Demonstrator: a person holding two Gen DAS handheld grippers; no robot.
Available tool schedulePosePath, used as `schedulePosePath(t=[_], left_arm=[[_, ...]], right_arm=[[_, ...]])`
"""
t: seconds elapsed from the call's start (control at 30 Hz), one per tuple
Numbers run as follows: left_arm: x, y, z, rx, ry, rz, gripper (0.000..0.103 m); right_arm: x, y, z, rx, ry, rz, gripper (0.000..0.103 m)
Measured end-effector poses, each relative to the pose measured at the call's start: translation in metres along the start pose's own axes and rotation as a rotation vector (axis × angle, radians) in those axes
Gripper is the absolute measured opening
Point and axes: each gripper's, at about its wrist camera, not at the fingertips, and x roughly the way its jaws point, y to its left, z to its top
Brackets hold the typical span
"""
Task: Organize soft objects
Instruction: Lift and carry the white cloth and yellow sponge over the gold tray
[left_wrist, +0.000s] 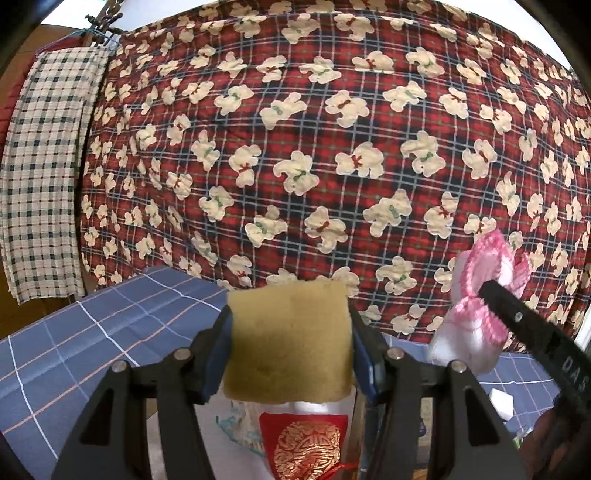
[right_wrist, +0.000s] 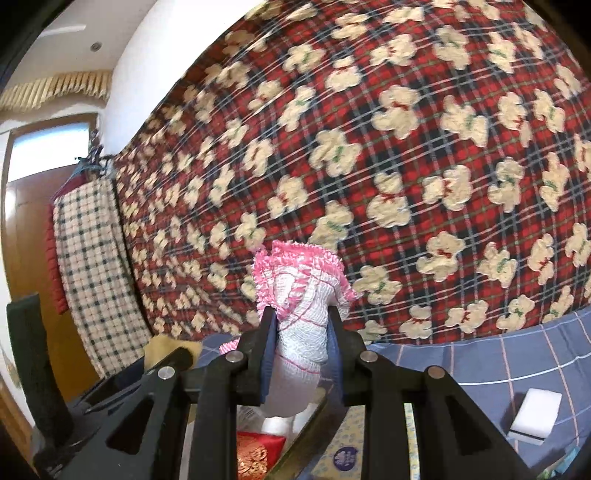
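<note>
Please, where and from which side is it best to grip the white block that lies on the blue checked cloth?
Probably across the two long side faces of the white block, coming from above: it lies flat on the blue checked cloth, so only top and sides are free.

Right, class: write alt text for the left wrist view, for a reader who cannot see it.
The left hand-held gripper clamps a square tan sponge upright between its fingers, above a red embroidered pouch. Behind hangs a red plaid quilt printed with cream bears; at right, the right hand-held gripper holds a pink-trimmed white cloth.
</note>
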Motion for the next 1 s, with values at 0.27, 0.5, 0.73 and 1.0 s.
schedulePosePath(t=[0.27,0.5,0.73,1.0], left_arm=[[-0.003,0.011,0.0,-0.029,0.021,0.006,0.057],[0.001,0.026,-0.001,-0.067,0.059,0.027,0.057],[0.007,0.035,-0.006,-0.085,0.109,0.04,0.057],[0.013,0.044,-0.01,-0.107,0.147,0.053,0.057]], right_arm=[[0.007,0.027,-0.011,-0.087,0.056,0.062,0.029],[0.014,0.042,-0.019,-0.136,0.101,0.093,0.03],[0.017,0.048,-0.023,-0.155,0.123,0.107,0.03],[0.022,0.062,-0.031,-0.199,0.17,0.131,0.03]])
